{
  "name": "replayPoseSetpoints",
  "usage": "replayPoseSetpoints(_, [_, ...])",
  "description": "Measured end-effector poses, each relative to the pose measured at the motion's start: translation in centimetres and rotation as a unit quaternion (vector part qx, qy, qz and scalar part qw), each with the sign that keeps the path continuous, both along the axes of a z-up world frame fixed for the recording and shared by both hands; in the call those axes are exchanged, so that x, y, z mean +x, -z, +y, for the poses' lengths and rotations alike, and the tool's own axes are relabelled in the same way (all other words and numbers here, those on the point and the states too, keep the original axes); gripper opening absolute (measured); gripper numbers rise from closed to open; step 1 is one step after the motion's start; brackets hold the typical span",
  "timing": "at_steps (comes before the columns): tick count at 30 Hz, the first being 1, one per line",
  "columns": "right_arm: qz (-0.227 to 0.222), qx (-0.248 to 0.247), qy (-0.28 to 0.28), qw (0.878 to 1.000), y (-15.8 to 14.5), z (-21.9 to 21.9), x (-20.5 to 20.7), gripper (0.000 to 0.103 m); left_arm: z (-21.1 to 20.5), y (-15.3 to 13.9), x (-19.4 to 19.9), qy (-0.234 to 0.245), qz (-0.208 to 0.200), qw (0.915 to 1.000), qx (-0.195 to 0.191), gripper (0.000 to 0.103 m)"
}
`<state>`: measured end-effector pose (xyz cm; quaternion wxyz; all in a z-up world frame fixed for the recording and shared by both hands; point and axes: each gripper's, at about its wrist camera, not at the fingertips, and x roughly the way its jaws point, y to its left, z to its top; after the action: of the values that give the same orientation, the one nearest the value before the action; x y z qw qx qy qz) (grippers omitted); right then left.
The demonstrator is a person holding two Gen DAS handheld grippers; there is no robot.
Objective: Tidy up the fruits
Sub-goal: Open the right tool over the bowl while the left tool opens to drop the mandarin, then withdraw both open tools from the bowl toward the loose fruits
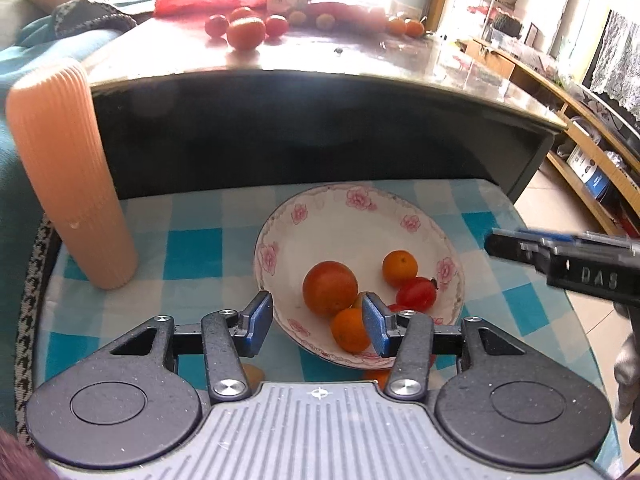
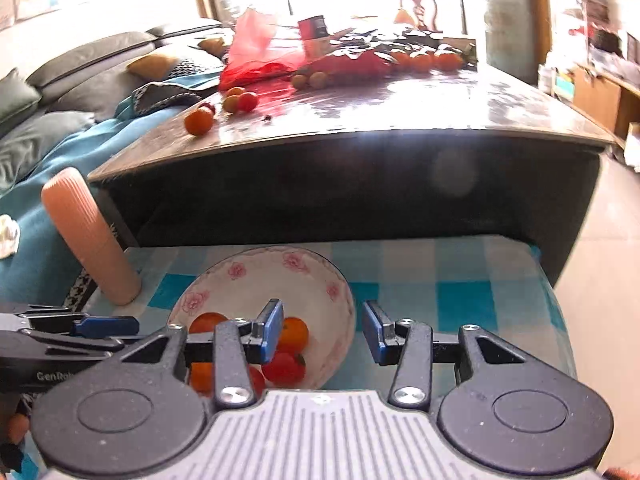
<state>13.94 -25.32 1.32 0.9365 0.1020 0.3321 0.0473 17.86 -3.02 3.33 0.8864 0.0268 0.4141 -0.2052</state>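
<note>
Floral bowl (image 1: 320,216) of fruit on the checked stool cloth (image 1: 192,252), both grippers open above it.

The bowl sits near the middle of the blue-and-white cloth, toward its far edge, and holds a large tomato (image 1: 329,288), two small oranges (image 1: 399,268), and cherry tomatoes (image 1: 416,293). The left gripper (image 1: 318,326) hovers over the bowl's near rim, jaws spread and empty; the right gripper (image 2: 322,330) hangs over its right rim, likewise spread and empty. More tomatoes (image 1: 245,32) and oranges (image 2: 420,59) lie loose on the dark coffee table (image 1: 320,56) behind, near a red plastic bag (image 2: 256,56). A ribbed peach cylinder (image 1: 68,172) stands at the cloth's far left corner.
</note>
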Motion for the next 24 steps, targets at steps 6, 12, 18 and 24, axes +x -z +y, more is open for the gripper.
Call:
replayPoseSetpoints(6, [0.020, -0.004, -0.002, 1.000, -0.4, 0.5, -3.0, 0.057, 1.0, -1.8, -1.9, 0.001, -0.015, 0.9998, -0.009, 0.060])
replayPoseSetpoints(12, [0.035, -0.003, -0.015, 0.999, -0.1, 1.8, -6.8, 0.057, 3.2, -2.5, -4.5, -0.019, -0.012, 0.9997, -0.003, 0.061])
replayPoseSetpoints(18, [0.061, 0.007, -0.033, 0.998, 1.1, 3.2, -9.1, 0.057, 4.1, -1.2, -5.6, -0.025, 0.010, 0.9996, 0.012, 0.062])
replayPoseSetpoints(24, [0.070, -0.005, -0.056, 0.996, 2.2, 4.7, -8.1, 0.057, 3.2, 1.4, -5.0, 0.002, 0.021, 0.9989, 0.042, 0.061])
